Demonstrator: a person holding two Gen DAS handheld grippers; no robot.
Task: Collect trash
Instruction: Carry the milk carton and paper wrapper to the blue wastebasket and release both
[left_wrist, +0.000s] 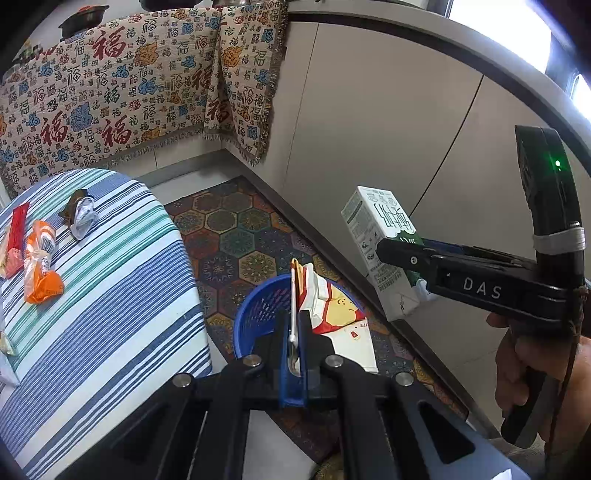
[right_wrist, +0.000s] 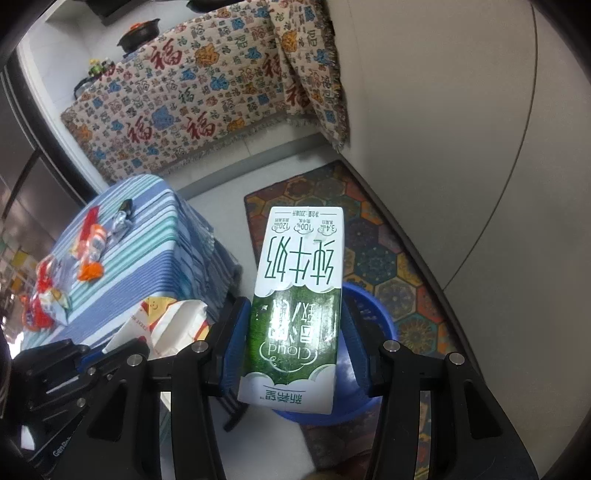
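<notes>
My left gripper (left_wrist: 293, 332) is shut on a flat white, red and yellow paper bag (left_wrist: 332, 310) and holds it over the blue basket (left_wrist: 258, 314) on the floor. My right gripper (right_wrist: 295, 332) is shut on a green and white milk carton (right_wrist: 299, 295), held above the same basket (right_wrist: 373, 314). The carton also shows in the left wrist view (left_wrist: 380, 251), to the right of the basket. The paper bag appears in the right wrist view (right_wrist: 166, 325), with the left gripper (right_wrist: 92, 362) at the lower left.
A striped table (left_wrist: 110, 295) at the left carries an orange wrapper (left_wrist: 40, 266), a red wrapper (left_wrist: 14, 240) and a crumpled silver wrapper (left_wrist: 83, 216). A patterned rug (left_wrist: 236, 236) lies under the basket. Grey cabinets (left_wrist: 369, 129) stand at the right.
</notes>
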